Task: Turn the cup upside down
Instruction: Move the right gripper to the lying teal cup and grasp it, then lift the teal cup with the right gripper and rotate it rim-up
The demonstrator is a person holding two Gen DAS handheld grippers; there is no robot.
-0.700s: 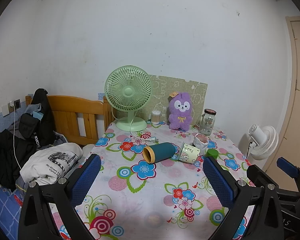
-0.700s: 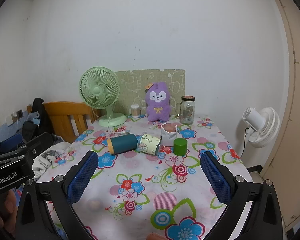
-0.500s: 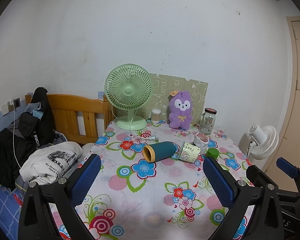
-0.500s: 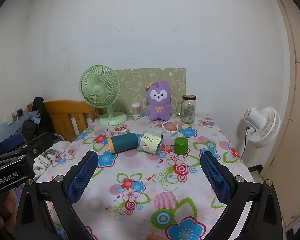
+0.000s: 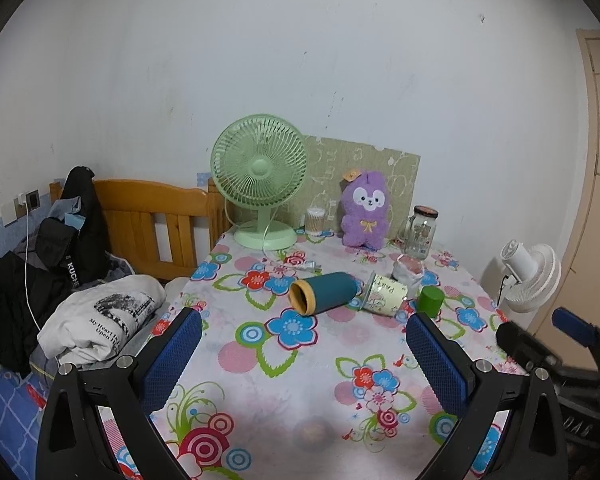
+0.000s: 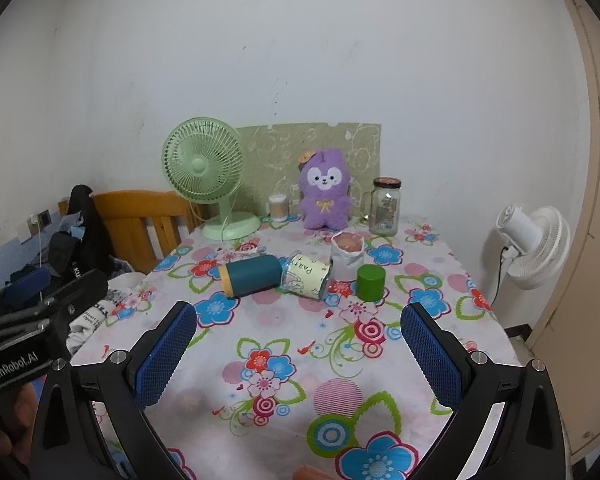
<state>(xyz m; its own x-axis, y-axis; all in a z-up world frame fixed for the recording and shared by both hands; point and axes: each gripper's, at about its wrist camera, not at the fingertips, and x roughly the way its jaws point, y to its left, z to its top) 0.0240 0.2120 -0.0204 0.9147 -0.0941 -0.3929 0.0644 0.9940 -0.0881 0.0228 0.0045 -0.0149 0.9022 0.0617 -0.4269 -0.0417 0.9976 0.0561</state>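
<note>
A teal cup (image 5: 324, 293) with a tan rim lies on its side on the floral tablecloth (image 5: 300, 360), mouth toward the front left; it also shows in the right wrist view (image 6: 252, 275). A clear glass cup with a pale label (image 5: 384, 293) lies on its side just right of it, also in the right wrist view (image 6: 306, 275). My left gripper (image 5: 300, 364) is open and empty above the table's near part. My right gripper (image 6: 298, 354) is open and empty, well short of the cups.
A small green cylinder (image 6: 371, 282) and a white bag (image 6: 347, 256) stand right of the cups. A green fan (image 5: 260, 192), a purple plush (image 5: 364, 210) and a jar (image 5: 421, 232) stand at the back. Clothes and a wooden bed frame (image 5: 160, 220) lie left; a white fan (image 6: 534, 240) right.
Both views have tilted slightly so the table objects sit a little lower in the left view. Nothing on the table has moved; both grippers stay open.
</note>
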